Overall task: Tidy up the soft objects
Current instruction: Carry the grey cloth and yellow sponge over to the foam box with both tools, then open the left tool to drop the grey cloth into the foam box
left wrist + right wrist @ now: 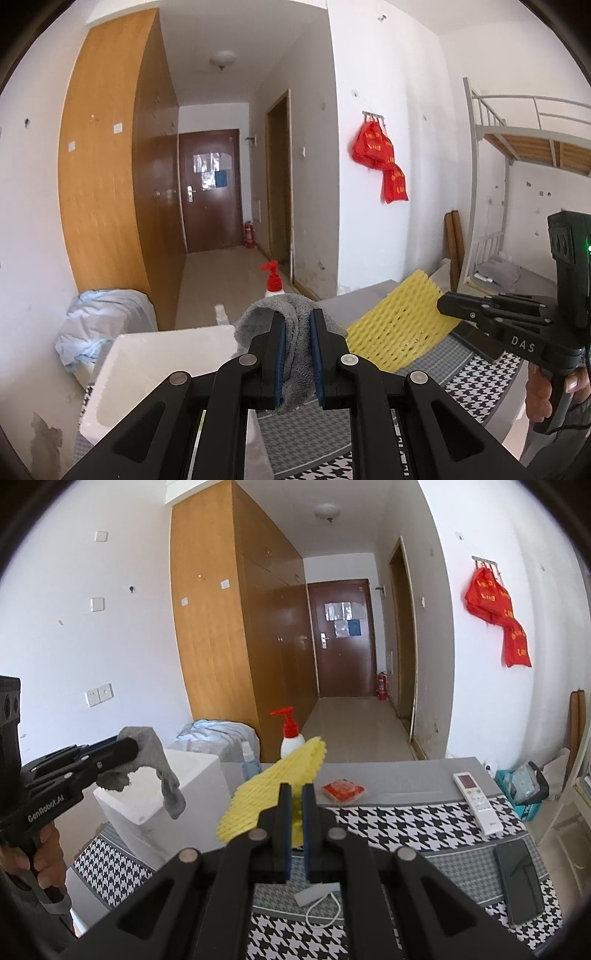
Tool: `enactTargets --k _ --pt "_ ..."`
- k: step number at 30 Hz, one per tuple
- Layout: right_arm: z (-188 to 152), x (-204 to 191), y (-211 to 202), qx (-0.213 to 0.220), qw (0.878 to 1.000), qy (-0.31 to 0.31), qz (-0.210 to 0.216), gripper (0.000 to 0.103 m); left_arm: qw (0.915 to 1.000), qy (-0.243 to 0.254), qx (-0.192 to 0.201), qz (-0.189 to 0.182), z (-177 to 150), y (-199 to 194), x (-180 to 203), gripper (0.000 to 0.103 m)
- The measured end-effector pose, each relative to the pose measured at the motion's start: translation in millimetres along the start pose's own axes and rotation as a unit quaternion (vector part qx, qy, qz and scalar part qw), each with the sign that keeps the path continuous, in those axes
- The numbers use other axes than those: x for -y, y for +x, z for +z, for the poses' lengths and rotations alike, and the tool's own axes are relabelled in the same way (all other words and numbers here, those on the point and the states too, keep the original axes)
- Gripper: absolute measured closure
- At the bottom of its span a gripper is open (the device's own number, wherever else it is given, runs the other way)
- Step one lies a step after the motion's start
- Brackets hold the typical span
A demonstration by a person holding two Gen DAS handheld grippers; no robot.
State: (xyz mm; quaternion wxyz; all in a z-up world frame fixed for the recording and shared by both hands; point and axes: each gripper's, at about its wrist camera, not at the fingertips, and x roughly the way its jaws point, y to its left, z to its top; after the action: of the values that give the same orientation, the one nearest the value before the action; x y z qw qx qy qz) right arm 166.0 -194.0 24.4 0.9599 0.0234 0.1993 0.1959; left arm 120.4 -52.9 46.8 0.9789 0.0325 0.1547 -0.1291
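Note:
My left gripper (297, 325) is shut on a grey cloth (291, 332) and holds it in the air above the white foam box (147, 369). In the right wrist view the left gripper (125, 751) shows at the left with the grey cloth (162, 771) hanging from it over the white foam box (155, 805). My right gripper (296, 794) is shut on a yellow foam net (273, 786), held above the table. In the left wrist view the right gripper (443, 304) pinches the yellow foam net (399, 325) at its right edge.
On the houndstooth tablecloth (406, 830) lie a red packet (343, 790), a white remote (476, 801), a black phone (521, 878) and a white cable (325, 904). A red-pump bottle (290, 734) and a spray bottle (248, 760) stand at the table's far edge. A bunk bed (517, 147) stands to the right.

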Motion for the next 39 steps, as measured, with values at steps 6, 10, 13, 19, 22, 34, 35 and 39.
enactTargets --k 6,10,13,19,22,34,35,39 --pt "4.8 -7.2 0.1 0.008 1.000 -0.005 0.010 0.096 0.9998 -0.005 0.013 0.011 4.9 -5.0 -6.9 0.089" --pt "6.2 -10.7 3.5 0.010 1.000 -0.005 0.015 0.096 0.9996 -0.008 0.017 0.021 7.7 -5.9 -13.5 0.089" --pt "7.1 -12.2 4.7 0.011 1.000 -0.005 0.020 0.096 0.9993 -0.014 0.019 0.030 8.6 -7.2 -19.9 0.089" --pt "11.5 -20.0 9.4 0.014 0.999 -0.011 0.034 0.096 0.9982 -0.027 0.018 0.051 7.5 -9.3 -31.3 0.089" --pt "13.9 -23.8 13.7 0.014 0.999 -0.013 0.044 0.096 0.9974 -0.032 0.016 0.062 7.4 -10.6 -37.7 0.089" --pt "19.8 -46.0 29.3 0.011 0.997 -0.023 0.078 0.096 0.9935 -0.048 0.004 0.103 3.0 -13.2 -61.6 0.089" --pt "20.1 -48.0 30.0 0.011 0.997 -0.024 0.079 0.096 0.9932 -0.050 0.002 0.106 2.9 -12.5 -64.3 0.089" --pt "22.0 -55.5 34.8 0.012 0.996 -0.028 0.087 0.096 0.9920 -0.056 -0.012 0.113 0.2 -7.0 -73.4 0.089"
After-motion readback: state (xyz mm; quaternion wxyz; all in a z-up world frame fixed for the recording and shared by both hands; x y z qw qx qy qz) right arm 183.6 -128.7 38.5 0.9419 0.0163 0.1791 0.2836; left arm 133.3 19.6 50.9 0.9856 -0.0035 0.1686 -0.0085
